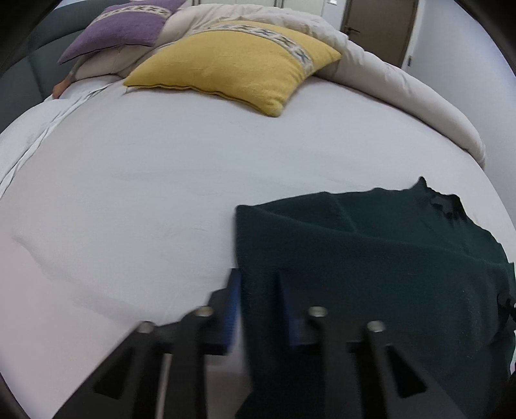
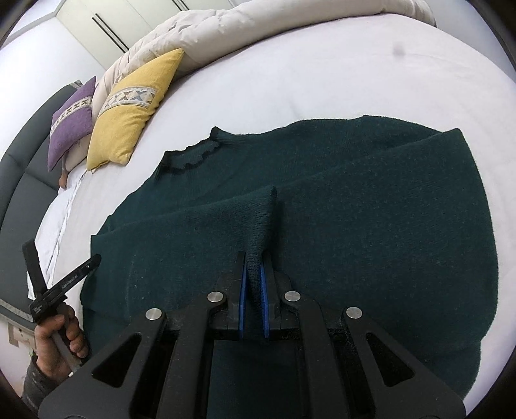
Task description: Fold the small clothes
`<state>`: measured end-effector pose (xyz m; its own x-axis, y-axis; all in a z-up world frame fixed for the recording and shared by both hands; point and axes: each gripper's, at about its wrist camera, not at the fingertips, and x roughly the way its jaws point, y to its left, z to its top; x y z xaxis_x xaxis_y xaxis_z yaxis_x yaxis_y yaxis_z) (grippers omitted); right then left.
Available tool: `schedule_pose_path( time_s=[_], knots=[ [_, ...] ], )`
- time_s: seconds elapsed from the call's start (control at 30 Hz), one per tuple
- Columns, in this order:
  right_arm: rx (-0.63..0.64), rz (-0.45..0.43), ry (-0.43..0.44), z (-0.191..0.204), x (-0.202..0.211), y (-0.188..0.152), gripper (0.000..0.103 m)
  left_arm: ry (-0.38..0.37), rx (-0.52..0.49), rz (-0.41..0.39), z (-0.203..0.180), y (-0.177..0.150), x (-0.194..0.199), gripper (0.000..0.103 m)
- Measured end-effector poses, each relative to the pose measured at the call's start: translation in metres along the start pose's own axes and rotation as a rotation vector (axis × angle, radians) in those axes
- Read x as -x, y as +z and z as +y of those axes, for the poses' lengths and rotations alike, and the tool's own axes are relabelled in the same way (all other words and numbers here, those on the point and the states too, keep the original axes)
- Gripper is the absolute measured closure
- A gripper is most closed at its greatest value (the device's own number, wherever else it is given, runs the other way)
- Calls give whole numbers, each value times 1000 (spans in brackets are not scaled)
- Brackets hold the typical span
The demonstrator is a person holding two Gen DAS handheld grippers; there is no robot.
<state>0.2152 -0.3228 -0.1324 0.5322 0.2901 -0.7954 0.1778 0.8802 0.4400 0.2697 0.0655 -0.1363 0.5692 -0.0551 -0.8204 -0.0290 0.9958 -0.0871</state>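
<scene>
a dark green knitted sweater (image 2: 354,209) lies spread on the white bed sheet (image 1: 145,199), filling the middle and lower right of the right wrist view, its frilled neckline up toward the left of centre. its long axis runs from that collar at upper left down toward the lower right of the frame. one sleeve is already laid across the body; its ribbed cuff end rises in a little ridge at the centre of the frame.

the right gripper (image 2: 253,274) is clamped on that cuff, the blue pads pressed together with the knit pinched between them. the left gripper (image 1: 258,299) sits at the lower centre of its own view, straddling the sweater's left edge: dark fabric runs down between the two blue-faced fingers, which stand narrowly apart. the picture there is blurred, so whether the pads truly press the cloth i cannot tell. in the right wrist view the person's left hand (image 2: 61,335) and its tool show at the lower left edge, just beside the sweater's near left side.

so, to my eye, the right hand has the sleeve and the left is nearer the side hem. the coming fold likely turns on carrying the cloth across that long axis.

a yellow square cushion (image 1: 238,61), a purple cushion (image 1: 122,29) and a rumpled beige duvet (image 1: 380,71) lie well apart, at the top of the frame.
</scene>
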Motion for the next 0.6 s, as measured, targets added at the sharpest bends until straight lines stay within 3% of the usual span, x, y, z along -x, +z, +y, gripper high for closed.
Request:
schedule_pose_path(
  time_s=[0.1,0.23,0.3,0.47,0.6],
  knots=[
    [-8,-14,1,8,8,5,97,4,-4,-2,0,2,-2,88],
    [-66,42,-22,-11,-10,1,98,-12,-3,-13,7,-3,-11,87],
    [-113,24,24,-21,-9,-3,98,-10,-8,-19,6,-1,-8,87],
    [-105,-4,11,-12,9,-7,97,-13,-10,-35,7,-6,-3,84],
    [-107,14,-7,-20,-7,-8,99,-4,-28,-35,5,-6,-8,84]
  ],
)
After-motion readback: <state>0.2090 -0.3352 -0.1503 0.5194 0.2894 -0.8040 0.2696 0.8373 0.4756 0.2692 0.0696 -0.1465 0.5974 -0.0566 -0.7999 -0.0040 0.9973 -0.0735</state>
